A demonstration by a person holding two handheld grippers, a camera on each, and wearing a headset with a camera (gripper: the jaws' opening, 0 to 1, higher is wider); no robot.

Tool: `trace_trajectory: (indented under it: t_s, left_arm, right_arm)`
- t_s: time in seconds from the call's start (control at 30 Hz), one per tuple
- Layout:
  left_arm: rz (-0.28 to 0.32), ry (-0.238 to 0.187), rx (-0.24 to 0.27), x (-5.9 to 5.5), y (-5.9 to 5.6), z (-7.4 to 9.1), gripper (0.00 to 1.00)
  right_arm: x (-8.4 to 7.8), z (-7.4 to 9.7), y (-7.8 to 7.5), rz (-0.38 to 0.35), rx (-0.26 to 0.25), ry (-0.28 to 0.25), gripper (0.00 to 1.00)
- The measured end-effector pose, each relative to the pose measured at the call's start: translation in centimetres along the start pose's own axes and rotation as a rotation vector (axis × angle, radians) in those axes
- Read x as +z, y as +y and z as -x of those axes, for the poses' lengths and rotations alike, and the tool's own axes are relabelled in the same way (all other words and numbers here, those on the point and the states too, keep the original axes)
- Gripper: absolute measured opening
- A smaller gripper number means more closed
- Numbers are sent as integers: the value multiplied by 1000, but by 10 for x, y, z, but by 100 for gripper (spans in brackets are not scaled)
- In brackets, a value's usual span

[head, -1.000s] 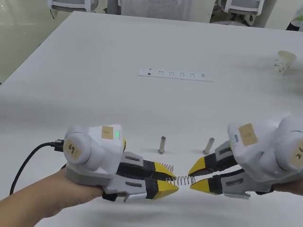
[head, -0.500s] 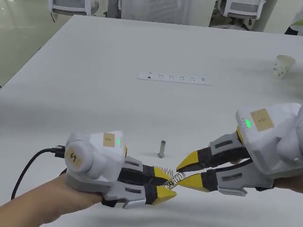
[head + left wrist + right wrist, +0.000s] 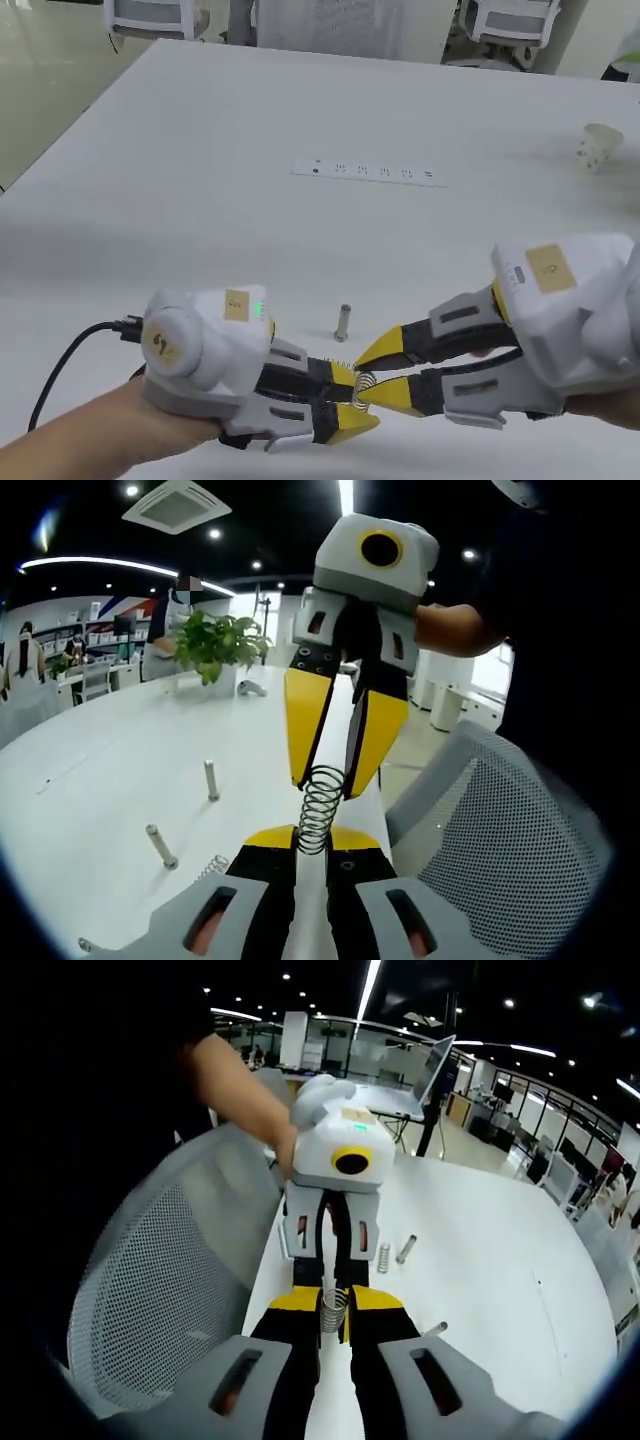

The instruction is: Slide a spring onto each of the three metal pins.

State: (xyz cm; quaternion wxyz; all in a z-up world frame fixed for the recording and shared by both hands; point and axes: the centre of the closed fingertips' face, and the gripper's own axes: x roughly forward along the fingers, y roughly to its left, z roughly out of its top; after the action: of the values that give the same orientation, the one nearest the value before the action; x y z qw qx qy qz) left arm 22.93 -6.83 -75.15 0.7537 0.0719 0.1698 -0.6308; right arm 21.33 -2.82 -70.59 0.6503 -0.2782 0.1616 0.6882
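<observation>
Coiled steel spring (image 3: 318, 810) pinched at one end by left gripper (image 3: 312, 840), other end by right gripper (image 3: 325, 783)

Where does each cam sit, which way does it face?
Head view: on the headset, looking forward and down at the table; left hand, left gripper and right gripper show.
Left gripper view: on the left gripper, along its jaws toward the right gripper; right arm behind it.
Right gripper view: on the right gripper, facing the left gripper; left arm behind it.
Shared: both gripper views face each other, spring between.
</observation>
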Motion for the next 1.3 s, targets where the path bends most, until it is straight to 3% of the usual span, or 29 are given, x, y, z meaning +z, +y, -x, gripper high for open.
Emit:
trace_trajectory:
  t_s: [0.77, 1.3]
  left_arm:
    - [-6, 19, 2, -5, -3, 2, 2]
    - [2, -4, 0, -2, -4, 2, 2]
  right_arm:
    - [-4, 2, -2, -41, -33, -32, 9]
    - [-5, -1, -2, -82, -39, -41, 10]
